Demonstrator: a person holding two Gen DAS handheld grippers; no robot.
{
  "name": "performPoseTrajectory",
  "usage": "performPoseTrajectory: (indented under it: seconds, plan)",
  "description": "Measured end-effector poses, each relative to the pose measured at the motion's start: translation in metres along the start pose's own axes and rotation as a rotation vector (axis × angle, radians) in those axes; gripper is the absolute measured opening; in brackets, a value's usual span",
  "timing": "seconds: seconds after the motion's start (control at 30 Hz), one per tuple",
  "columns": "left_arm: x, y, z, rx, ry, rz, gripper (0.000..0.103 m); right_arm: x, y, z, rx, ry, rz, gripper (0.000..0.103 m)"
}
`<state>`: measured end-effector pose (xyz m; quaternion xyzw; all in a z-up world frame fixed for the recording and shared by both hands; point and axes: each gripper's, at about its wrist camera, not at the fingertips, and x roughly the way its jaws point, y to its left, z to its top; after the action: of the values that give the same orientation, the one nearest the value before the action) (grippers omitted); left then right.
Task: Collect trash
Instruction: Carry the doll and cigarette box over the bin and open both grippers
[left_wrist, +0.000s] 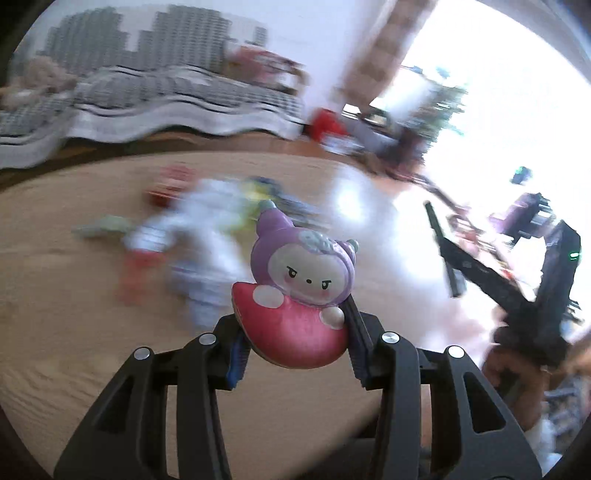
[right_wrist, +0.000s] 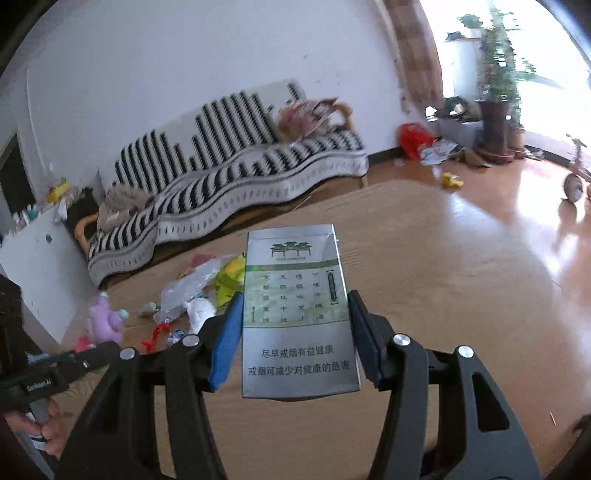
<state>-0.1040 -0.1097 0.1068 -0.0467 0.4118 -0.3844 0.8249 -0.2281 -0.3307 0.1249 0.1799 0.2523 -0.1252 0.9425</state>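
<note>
My left gripper (left_wrist: 293, 314) is shut on a small toy figure (left_wrist: 299, 291) with a purple hood and a pink round base, held above the wooden table (left_wrist: 74, 332). My right gripper (right_wrist: 295, 306) is shut on a silver cigarette pack (right_wrist: 297, 314) with green print, held upright above the same table (right_wrist: 443, 295). A pile of trash lies on the table: clear plastic wrappers (right_wrist: 188, 284), a yellow-green packet (right_wrist: 229, 277), crumpled white paper (right_wrist: 199, 314) and a red twist (right_wrist: 157, 334). In the left wrist view the pile (left_wrist: 207, 236) is blurred.
A striped sofa (right_wrist: 229, 184) stands behind the table against the white wall. A red bag (right_wrist: 413, 138), papers and a potted plant (right_wrist: 495, 110) sit by the bright window. A tricycle (right_wrist: 574, 177) stands at the far right. The other gripper (left_wrist: 498, 273) shows at right in the left wrist view.
</note>
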Motion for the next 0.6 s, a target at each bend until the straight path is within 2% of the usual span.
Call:
performPoseTrajectory:
  seconds: [0.13,0.23,0.37,0.43,0.47,0.6]
  plan:
    - [0.030,-0.088,-0.031,0.077,0.118,-0.124,0.044,-0.067,-0.057,-0.012,0.065,-0.047,-0.065,0.055]
    - [0.067,-0.125,-0.065,0.098,0.226,-0.160,0.044,-0.088,-0.107,-0.038,0.192,0.006,-0.052,0.055]
    - [0.135,-0.152,-0.127,0.142,0.408,-0.136,0.044,-0.062,-0.165,-0.111,0.410,0.216,-0.057,0.055]
    - [0.150,-0.155,-0.145,0.153,0.459,-0.133,0.044,-0.050,-0.177,-0.137,0.459,0.277,-0.060,0.055]
    - [0.153,-0.158,-0.151,0.164,0.479,-0.141,0.044,-0.046,-0.179,-0.147,0.457,0.295,-0.067,0.055]
    - [0.155,-0.165,-0.146,0.229,0.458,-0.117,0.044,-0.037,-0.180,-0.161,0.454,0.321,-0.074,0.055]
